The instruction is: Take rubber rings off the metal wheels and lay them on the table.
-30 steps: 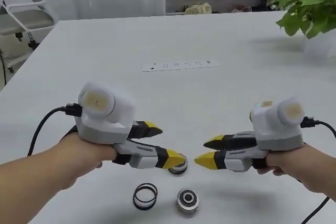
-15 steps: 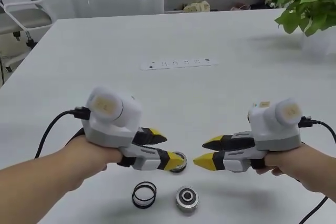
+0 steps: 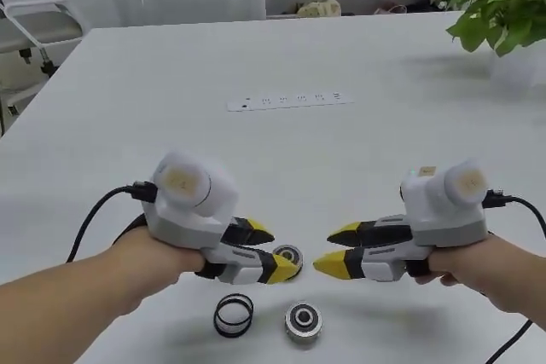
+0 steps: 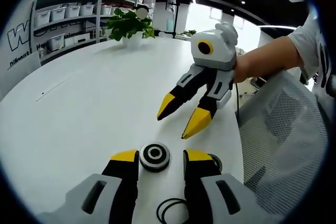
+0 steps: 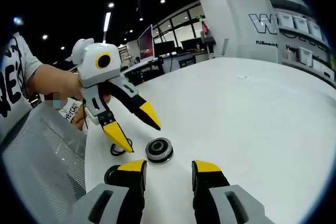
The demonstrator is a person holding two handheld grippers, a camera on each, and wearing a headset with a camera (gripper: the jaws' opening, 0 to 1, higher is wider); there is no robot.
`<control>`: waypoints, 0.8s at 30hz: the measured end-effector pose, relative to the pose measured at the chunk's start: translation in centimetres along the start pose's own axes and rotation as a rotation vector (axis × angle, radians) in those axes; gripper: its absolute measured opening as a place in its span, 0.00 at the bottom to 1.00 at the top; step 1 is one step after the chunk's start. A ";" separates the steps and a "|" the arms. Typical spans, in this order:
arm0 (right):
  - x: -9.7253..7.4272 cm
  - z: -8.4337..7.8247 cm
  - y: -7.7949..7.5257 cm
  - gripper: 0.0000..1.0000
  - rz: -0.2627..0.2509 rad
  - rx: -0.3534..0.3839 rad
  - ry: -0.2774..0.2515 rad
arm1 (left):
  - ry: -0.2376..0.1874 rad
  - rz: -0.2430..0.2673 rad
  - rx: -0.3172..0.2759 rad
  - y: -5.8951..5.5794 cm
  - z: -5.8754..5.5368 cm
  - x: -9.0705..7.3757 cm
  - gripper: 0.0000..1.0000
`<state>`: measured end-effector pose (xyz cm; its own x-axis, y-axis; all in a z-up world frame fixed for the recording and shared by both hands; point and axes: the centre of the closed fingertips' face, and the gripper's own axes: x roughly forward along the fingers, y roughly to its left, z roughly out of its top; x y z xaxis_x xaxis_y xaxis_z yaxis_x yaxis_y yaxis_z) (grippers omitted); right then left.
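White table (image 3: pixel 358 49): wheels (image 3: pixel 303 320), rubber rings (image 3: pixel 233 314), power strip (image 3: pixel 290 101).

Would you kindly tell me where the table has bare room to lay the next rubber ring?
The table is free from the power strip down to the left claw and right claw. Crowded nearer you: one wheel between the claws, another wheel and loose rubber rings at the near edge.

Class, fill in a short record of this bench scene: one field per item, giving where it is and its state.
left tongs: open, far wheel just ahead between the tips
right tongs: open, holding nothing, facing the left tongs
far wheel: flat on the table, dark band round its rim
near wheel: flat, rim looks bare metal
rubber rings: loose on the table, beside the near wheel
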<state>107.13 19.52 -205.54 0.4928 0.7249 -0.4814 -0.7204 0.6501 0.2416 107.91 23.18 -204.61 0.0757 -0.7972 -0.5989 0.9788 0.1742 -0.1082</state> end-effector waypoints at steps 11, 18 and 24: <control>0.0 -0.3 0.0 0.32 0.003 0.000 0.005 | 0.031 -0.005 0.015 -0.1 -0.7 0.8 0.25; -0.1 -0.4 0.0 0.32 0.002 -0.004 0.010 | 0.043 -0.010 0.020 -0.1 -0.8 1.2 0.21; -0.1 -0.5 0.0 0.32 0.003 -0.004 0.013 | 0.040 0.000 0.021 0.1 -0.8 1.2 0.17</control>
<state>106.81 19.38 -205.95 0.4842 0.7240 -0.4913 -0.7237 0.6470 0.2402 107.93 22.68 -205.94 0.0688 -0.7733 -0.6303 0.9825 0.1620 -0.0916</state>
